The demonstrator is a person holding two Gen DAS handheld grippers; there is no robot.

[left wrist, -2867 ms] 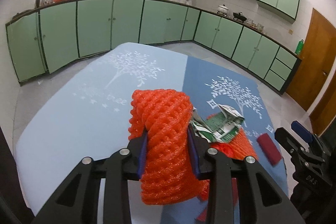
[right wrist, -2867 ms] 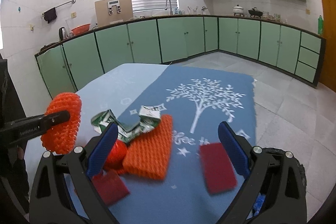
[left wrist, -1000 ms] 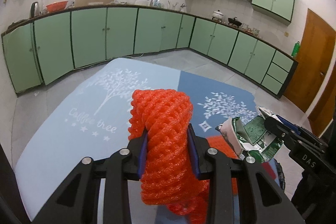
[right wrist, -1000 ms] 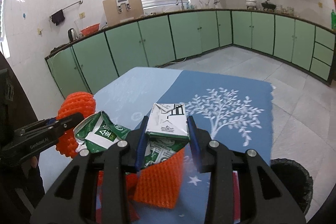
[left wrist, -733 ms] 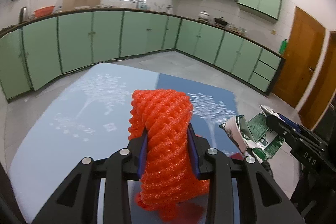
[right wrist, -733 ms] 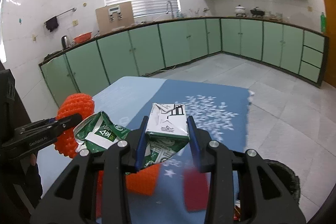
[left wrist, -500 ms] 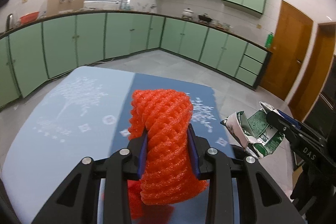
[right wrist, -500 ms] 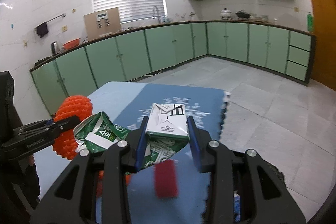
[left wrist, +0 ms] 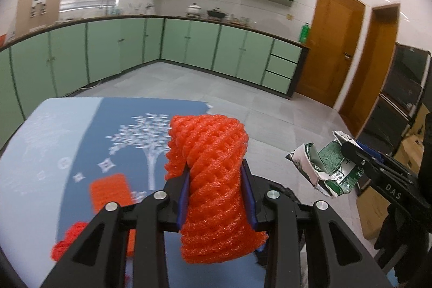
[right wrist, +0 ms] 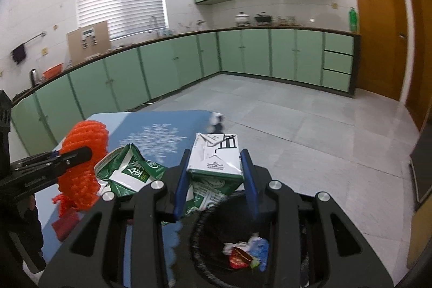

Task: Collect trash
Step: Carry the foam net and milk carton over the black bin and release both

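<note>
Change: both claws have swung off the surface (left wrist: 48,142) toward the bin (right wrist: 205,242), which now sits right under the right claw (right wrist: 214,177).
Right claw: clamped on the crumpled milk carton (right wrist: 213,155), held above the bin's rim.
Left claw (left wrist: 214,196): clamped on the orange foam net (left wrist: 213,180), beside the bin, over the surface's edge.
Meaning: probably ready to drop.
Versus earlier: the bin was barely in view; red and orange scraps (left wrist: 109,190) remain behind.
</note>
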